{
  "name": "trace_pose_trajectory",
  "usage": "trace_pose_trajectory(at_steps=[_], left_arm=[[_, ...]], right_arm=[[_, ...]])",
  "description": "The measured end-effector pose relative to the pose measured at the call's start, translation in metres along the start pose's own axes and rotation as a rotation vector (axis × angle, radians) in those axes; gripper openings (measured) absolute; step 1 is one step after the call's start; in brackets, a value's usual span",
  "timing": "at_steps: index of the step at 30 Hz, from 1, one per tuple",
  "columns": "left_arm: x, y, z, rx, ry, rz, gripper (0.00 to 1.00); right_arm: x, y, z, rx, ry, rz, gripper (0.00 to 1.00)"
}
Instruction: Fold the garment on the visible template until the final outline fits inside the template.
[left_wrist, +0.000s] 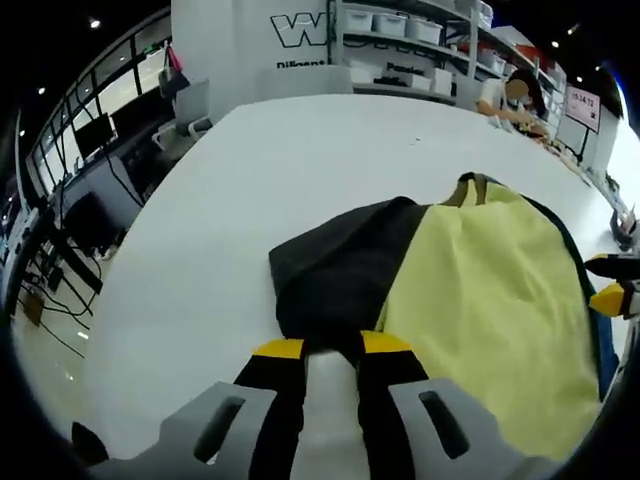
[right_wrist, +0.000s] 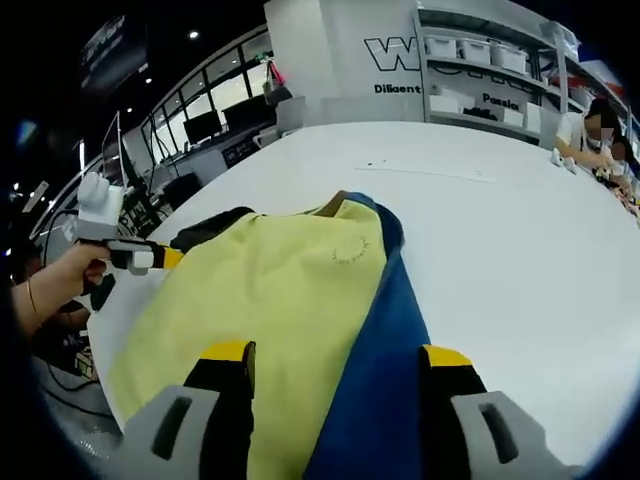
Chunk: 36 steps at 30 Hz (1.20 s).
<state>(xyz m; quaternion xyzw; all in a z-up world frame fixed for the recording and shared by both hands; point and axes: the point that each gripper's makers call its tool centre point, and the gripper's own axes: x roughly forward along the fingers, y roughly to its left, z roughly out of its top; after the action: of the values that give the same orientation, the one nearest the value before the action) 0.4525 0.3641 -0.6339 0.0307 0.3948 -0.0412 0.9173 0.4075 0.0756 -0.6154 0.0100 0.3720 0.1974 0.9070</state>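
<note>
The left gripper (left_wrist: 331, 347) has its yellow-tipped fingers (left_wrist: 278, 349) narrow, pinching the dark sleeve (left_wrist: 335, 275) at its near edge. The right gripper (right_wrist: 338, 355) holds its fingers (right_wrist: 228, 351) wide — one over the yellow panel (right_wrist: 265, 290), the other past the blue panel (right_wrist: 385, 380), neither clearly gripping cloth. The garment (left_wrist: 480, 290) lies flat on the white bench (right_wrist: 500, 240), its collar (right_wrist: 335, 205) pointing away. Beyond the garment stand shelves (left_wrist: 400, 40) and a seated person (left_wrist: 510, 100).
</note>
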Motion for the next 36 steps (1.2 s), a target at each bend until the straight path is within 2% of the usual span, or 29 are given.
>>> trace_pose_trajectory(at_steps=[7, 10, 17, 20, 24, 29, 31, 34, 36], left_arm=[[0.002, -0.004, 0.001, 0.026, 0.01, -0.004, 0.1], [0.004, -0.005, 0.001, 0.037, 0.016, -0.005, 0.03], [0.004, -0.004, 0.003, 0.058, 0.026, -0.014, 0.02], [0.0, 0.003, 0.008, 0.071, 0.005, 0.001, 0.01], [-0.003, 0.006, 0.013, 0.082, -0.001, -0.004, 0.01], [-0.012, 0.014, 0.027, 0.135, -0.028, 0.014, 0.01], [-0.014, 0.02, 0.033, 0.157, -0.037, 0.029, 0.01], [-0.017, 0.032, 0.043, 0.243, -0.05, 0.068, 0.01], [-0.018, 0.036, 0.045, 0.249, -0.046, 0.075, 0.01]], right_arm=[[0.001, 0.0, -0.003, 0.007, 0.009, 0.003, 0.63], [0.002, 0.001, -0.004, 0.007, 0.011, 0.004, 0.63], [0.007, 0.0, -0.015, 0.012, 0.037, -0.01, 0.6], [0.008, -0.001, -0.022, 0.01, 0.063, -0.011, 0.61], [0.007, -0.001, -0.021, -0.001, 0.063, -0.015, 0.62], [0.007, -0.007, -0.024, -0.049, 0.079, -0.048, 0.55], [0.007, -0.008, -0.023, -0.035, 0.075, -0.053, 0.53], [0.007, -0.01, -0.02, 0.01, 0.066, -0.05, 0.53], [0.007, -0.01, -0.021, 0.004, 0.072, -0.05, 0.51]])
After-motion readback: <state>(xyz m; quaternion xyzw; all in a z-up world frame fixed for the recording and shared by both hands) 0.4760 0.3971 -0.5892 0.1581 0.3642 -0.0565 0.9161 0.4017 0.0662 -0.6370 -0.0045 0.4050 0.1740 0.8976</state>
